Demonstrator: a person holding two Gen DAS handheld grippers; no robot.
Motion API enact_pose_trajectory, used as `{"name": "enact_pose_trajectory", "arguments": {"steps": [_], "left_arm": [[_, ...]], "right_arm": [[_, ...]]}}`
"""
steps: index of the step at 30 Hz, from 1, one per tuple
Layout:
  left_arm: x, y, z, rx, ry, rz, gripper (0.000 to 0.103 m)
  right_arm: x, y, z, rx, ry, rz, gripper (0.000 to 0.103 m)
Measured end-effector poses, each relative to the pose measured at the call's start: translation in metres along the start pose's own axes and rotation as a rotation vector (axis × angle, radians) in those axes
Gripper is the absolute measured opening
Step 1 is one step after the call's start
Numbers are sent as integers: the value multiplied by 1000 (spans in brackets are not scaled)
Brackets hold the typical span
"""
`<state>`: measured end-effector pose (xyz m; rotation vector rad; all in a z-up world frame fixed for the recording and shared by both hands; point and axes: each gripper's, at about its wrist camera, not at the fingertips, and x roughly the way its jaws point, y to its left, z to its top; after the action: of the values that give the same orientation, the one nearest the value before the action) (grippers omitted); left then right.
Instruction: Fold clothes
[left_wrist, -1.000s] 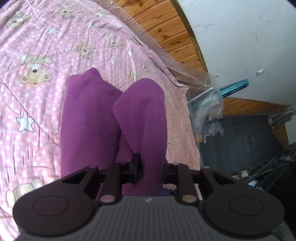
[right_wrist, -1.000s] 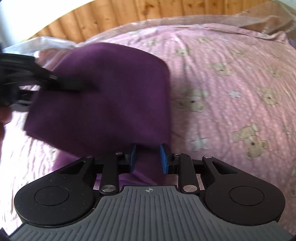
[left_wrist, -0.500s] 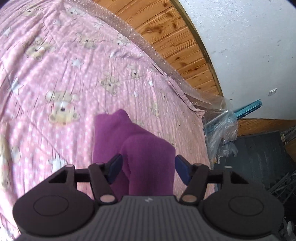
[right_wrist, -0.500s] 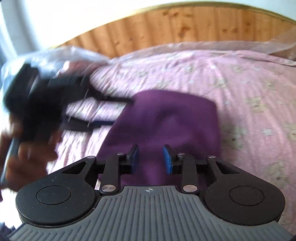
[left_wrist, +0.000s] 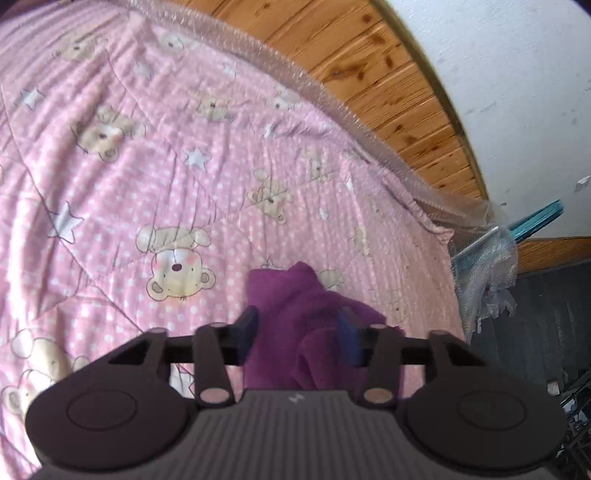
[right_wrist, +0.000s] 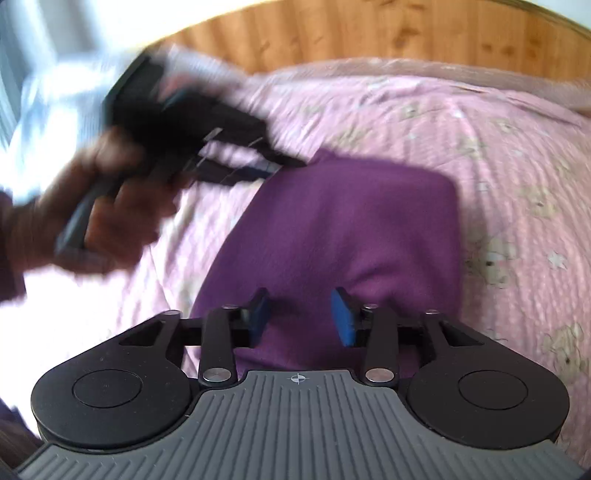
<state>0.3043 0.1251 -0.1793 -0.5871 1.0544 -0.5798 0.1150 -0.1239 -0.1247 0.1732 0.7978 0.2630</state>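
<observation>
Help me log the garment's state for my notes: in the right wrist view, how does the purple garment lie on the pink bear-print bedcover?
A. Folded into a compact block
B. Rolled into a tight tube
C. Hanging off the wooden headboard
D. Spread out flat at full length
A: the purple garment lies as a squarish folded block on the pink bedcover, and the right tool stands open over its near edge, gripping nothing.

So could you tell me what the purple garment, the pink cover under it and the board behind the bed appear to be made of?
The purple garment looks like soft fleece or knit: matte, fuzzy, with rounded folds. The pink cover seems to be quilted cotton-like fabric, with stitched lines and printed bears. The board looks like varnished wood, with visible knots and plank seams.
</observation>
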Motion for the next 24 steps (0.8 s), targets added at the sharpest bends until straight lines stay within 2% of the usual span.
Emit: {"name": "enact_pose_trajectory", "arguments": {"steps": [1,2,3,5,6,7,8,9,10,11,12,13,14,16,17,18,20,21,22,23,24], "left_arm": [[-9,-1,-4,6,-13,-12,79],[-8,-1,-9,6,9,-18,84],[0,0,-14,11,47,-11,84],[21,4,-23,21,104,62,84],[28,8,-26,5,106,67,85],[28,11,-28,-9,77,40,90],[29,12,-27,-20,67,29,83],[31,12,-28,-27,70,7,70],[32,12,-28,-36,73,-13,43],[31,13,-29,-61,68,-20,39],[28,11,-31,-71,58,-5,36],[24,10,-35,-88,41,11,29],[19,6,-39,-123,24,28,24],[14,-13,-53,-166,-2,49,21],[15,-34,-63,-170,-15,51,16],[16,-53,-74,-171,-11,28,9],[35,-90,-89,-106,-8,96,11],[48,-92,-92,-114,8,173,11],[60,-94,-93,-123,22,241,10],[61,-89,-91,-150,31,235,9],[61,-86,-88,-173,36,225,10]], "right_arm": [[-12,-15,4,65,-63,-32,89],[-17,-32,5,122,-99,-61,97],[-14,-49,2,178,-90,-65,96],[5,-75,-11,268,2,-9,89],[15,-82,-18,297,40,38,88],[26,-86,-25,320,80,94,88],[33,-85,-32,326,109,137,78],[38,-81,-38,323,128,165,76],[40,-77,-41,310,133,181,67],[40,-74,-39,299,140,190,50],[40,-77,-31,294,156,198,38],[39,-80,-18,259,173,211,26],[37,-83,-2,202,189,227,23],[33,-90,34,15,208,236,21],[32,-95,54,-92,218,222,21],[36,-105,74,-179,222,189,21],[52,-129,112,-322,223,93,20],[61,-145,128,-346,209,50,21],[71,-162,140,-310,201,19,28],[81,-179,150,-254,208,-7,48],[83,-193,158,-192,193,-52,50]]}}
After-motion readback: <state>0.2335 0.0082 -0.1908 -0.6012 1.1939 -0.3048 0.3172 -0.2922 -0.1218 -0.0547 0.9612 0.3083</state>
